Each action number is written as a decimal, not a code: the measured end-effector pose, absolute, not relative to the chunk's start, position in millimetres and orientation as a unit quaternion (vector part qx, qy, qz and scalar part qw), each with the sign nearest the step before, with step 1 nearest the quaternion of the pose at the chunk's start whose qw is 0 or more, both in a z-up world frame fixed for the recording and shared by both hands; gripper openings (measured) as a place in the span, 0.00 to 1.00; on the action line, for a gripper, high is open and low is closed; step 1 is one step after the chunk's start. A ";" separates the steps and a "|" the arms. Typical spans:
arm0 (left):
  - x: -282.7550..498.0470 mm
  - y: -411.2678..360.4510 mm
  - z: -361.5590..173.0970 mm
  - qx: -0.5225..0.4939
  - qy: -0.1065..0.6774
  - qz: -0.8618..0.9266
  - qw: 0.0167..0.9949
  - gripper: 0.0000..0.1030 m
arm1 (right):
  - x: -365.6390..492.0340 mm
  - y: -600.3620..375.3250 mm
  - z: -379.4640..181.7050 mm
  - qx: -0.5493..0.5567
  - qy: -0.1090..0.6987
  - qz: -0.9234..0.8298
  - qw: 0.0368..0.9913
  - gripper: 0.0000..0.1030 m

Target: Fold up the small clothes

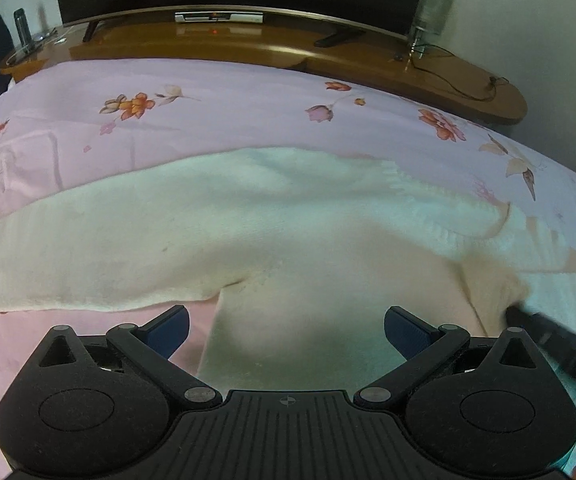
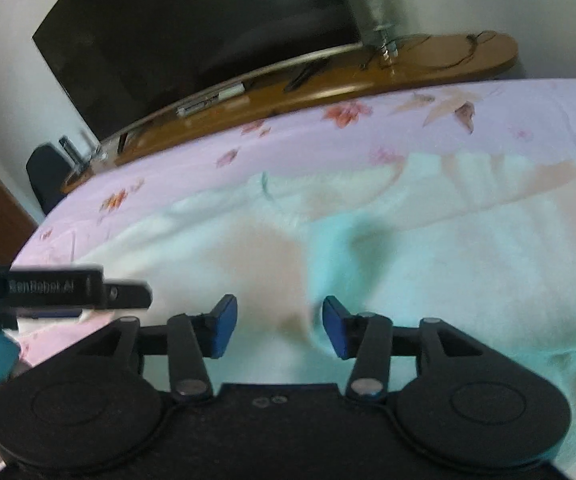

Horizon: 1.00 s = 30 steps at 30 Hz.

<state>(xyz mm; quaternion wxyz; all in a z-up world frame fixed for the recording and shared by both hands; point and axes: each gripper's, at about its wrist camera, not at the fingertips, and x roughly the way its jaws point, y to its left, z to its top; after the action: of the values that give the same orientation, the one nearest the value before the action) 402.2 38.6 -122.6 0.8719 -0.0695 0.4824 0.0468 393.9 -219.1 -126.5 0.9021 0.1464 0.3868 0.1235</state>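
Left wrist view: cream fleece garment (image 1: 248, 232) spread on the pink floral bed sheet (image 1: 208, 96); left hand-held gripper (image 1: 286, 330) and right hand-held gripper (image 2: 276, 326) both released, empty. Risk: loose folds may slump, and a shallow pinch could snag the sheet.

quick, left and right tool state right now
left tool: open, holding nothing, over the cream garment.
right tool: open, pads clear of the garment fold between them.

Both wrist cameras look steeply down, close over the cream garment (image 1: 248, 240), sharing the far television (image 2: 192, 40).
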 end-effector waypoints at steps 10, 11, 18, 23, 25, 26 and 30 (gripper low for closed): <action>391.4 23.6 -135.2 -0.168 0.519 -0.040 0.837 1.00 | 375.1 -242.0 -124.0 0.138 0.375 0.074 0.914 0.48; 391.8 17.7 -137.4 -0.179 0.525 -0.051 0.831 1.00 | 368.7 -246.9 -122.6 0.127 0.373 0.062 0.917 0.48; 400.7 -3.6 -161.6 -0.283 0.538 -0.068 0.791 0.68 | 327.4 -283.7 -125.8 0.084 0.375 -0.023 0.923 0.50; 403.8 -7.0 -172.1 -0.351 0.524 -0.070 0.773 0.68 | 317.5 -304.3 -131.7 0.102 0.377 -0.045 0.920 0.51; 404.3 -9.0 -176.0 -0.370 0.516 -0.067 0.769 0.68 | 314.1 -307.3 -133.9 0.105 0.378 -0.047 0.919 0.51; 405.0 -10.4 -177.8 -0.375 0.512 -0.064 0.770 0.67 | 313.2 -307.8 -135.1 0.105 0.378 -0.048 0.919 0.51; 411.3 -11.1 -187.6 -0.401 0.504 -0.057 0.763 0.21 | 312.2 -311.3 -137.7 0.106 0.380 -0.056 0.917 0.51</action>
<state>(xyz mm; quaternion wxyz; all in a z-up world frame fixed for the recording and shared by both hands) 411.3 -11.1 -187.6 0.7631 -0.4008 0.5037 -0.0570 312.2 -311.3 -137.7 0.9172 0.1056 0.3801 -0.0562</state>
